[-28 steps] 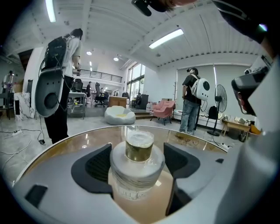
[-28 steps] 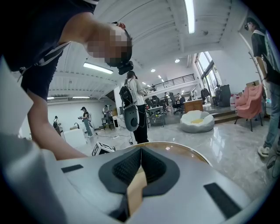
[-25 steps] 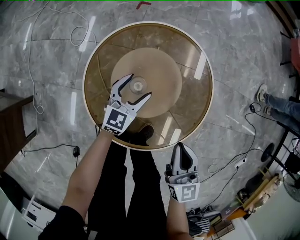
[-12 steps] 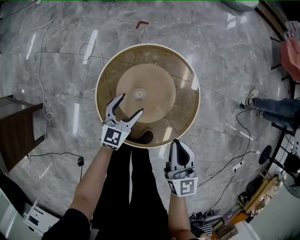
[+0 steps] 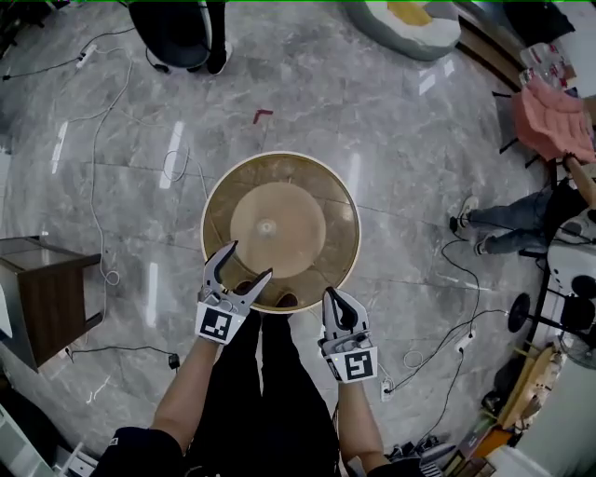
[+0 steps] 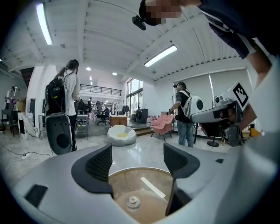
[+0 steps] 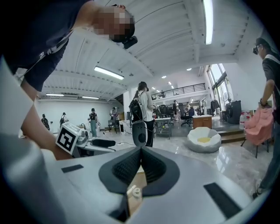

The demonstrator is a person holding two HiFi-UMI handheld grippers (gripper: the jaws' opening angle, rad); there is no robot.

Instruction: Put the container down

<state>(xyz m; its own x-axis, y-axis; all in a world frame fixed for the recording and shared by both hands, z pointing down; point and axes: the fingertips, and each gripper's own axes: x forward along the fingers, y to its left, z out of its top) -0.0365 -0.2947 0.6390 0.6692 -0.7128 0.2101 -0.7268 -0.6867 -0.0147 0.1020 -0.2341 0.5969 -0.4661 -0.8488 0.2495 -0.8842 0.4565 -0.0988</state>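
Note:
A small clear round container (image 5: 267,226) sits at the centre of the round glass-topped table (image 5: 328,199), with nothing holding it. My left gripper (image 5: 248,265) hangs open over the table's near edge, short of the container and empty. In the left gripper view the container (image 6: 132,201) lies low between the spread jaws of the left gripper (image 6: 138,162), on the glass table (image 6: 153,187). My right gripper (image 5: 333,298) is shut on nothing, just off the table's near right rim. In the right gripper view the right gripper (image 7: 141,164) has its jaws pressed together, and the container (image 7: 137,191) shows below them.
A dark wooden side table (image 5: 42,298) stands at the left. Cables (image 5: 102,233) trail over the marble floor. A person's legs (image 5: 182,37) stand beyond the table, another person (image 5: 507,224) is at the right, near a pink chair (image 5: 554,116). A white beanbag (image 5: 405,23) lies far back.
The left gripper has drawn back from the container to the table's near edge, still open. The head view has risen, so the table looks smaller. The right gripper has stayed shut.

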